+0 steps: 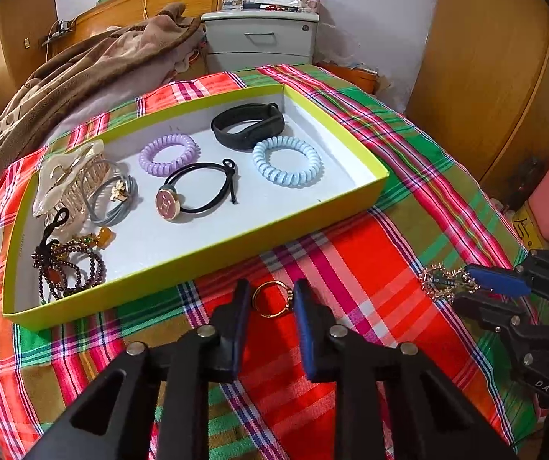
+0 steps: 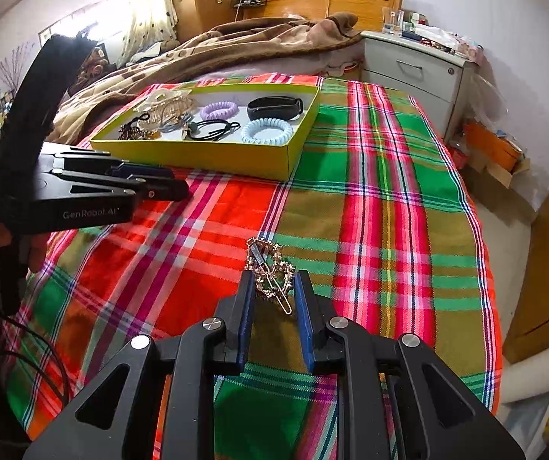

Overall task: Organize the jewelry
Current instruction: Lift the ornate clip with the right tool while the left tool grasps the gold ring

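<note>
The left gripper [image 1: 270, 299] fingers grasp a gold ring [image 1: 271, 299]; the right gripper [image 2: 274, 291] fingers clasp a gold hair clip [image 2: 272, 274], tray [image 1: 236, 232] at 11 o'clock.

The right gripper [image 2: 273, 287] has its blue-padded jaws on either side of a gold openwork hair clip [image 2: 270, 274] on the plaid cloth [image 2: 382, 230]. The left gripper [image 2: 148, 182] (held at the left edge) points toward the yellow-green tray [image 2: 213, 153] of hair ties.
</note>
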{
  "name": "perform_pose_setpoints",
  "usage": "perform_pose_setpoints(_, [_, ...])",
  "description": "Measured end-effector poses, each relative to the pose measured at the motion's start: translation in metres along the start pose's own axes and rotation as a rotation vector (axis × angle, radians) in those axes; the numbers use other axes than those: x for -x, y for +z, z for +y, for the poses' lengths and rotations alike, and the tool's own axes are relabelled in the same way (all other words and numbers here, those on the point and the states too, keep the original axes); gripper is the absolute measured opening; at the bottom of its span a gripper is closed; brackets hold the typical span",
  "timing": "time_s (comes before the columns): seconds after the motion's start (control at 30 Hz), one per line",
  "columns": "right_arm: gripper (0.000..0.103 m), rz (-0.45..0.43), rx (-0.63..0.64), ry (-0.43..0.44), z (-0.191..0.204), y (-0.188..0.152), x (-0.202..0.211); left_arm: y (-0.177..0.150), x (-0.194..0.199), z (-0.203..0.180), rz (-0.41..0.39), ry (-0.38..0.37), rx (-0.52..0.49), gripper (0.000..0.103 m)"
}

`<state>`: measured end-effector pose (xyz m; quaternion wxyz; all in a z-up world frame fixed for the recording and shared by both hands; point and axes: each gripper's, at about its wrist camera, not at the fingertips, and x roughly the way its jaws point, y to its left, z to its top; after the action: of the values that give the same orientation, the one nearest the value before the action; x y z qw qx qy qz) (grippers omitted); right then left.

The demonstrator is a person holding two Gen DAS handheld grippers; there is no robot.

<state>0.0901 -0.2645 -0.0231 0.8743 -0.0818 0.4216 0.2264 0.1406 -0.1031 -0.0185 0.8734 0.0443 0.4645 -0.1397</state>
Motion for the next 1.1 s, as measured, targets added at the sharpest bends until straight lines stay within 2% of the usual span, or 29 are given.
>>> perform_pose_setpoints(0.1, [0.022,0.008,0.019,-0.001,0.003,0.0,-0.002,-0.001,0.001,0.001,-0.002,-0.009,0.005,0.024])
perform_pose_setpoints(0.17, [0.029,0.019,0.042,-0.016,0.005,0.001,-0.005,-0.002,0.002,0.003,-0.003,-0.016,0.009,0.024])
perform_pose_setpoints(0.23, [0.048,0.023,0.055,-0.009,0.007,0.001,-0.006,-0.003,0.004,0.004,-0.006,-0.018,0.015,0.024])
perform_pose_setpoints(0.27, [0.048,0.021,0.062,-0.01,0.009,0.002,-0.006,-0.003,0.005,0.004,-0.009,-0.021,0.014,0.024])
perform_pose_setpoints(0.63, [0.048,0.033,0.05,-0.028,0.009,0.013,-0.018,-0.009,0.017,0.007,-0.033,-0.038,0.019,0.024])
perform_pose_setpoints(0.67, [0.045,0.032,0.038,-0.038,0.008,0.012,-0.017,-0.01,0.019,0.008,-0.036,-0.038,0.019,0.024])
perform_pose_setpoints(0.7, [0.036,0.028,0.03,-0.044,0.008,0.012,-0.016,-0.011,0.02,0.009,-0.039,-0.039,0.018,0.024])
perform_pose_setpoints(0.73, [0.034,0.025,0.026,-0.051,0.009,0.011,-0.016,-0.011,0.022,0.009,-0.041,-0.037,0.018,0.024])
perform_pose_setpoints(1.1, [0.033,-0.01,-0.022,-0.068,0.007,0.01,-0.006,-0.012,0.035,0.013,-0.071,-0.033,0.022,0.024])
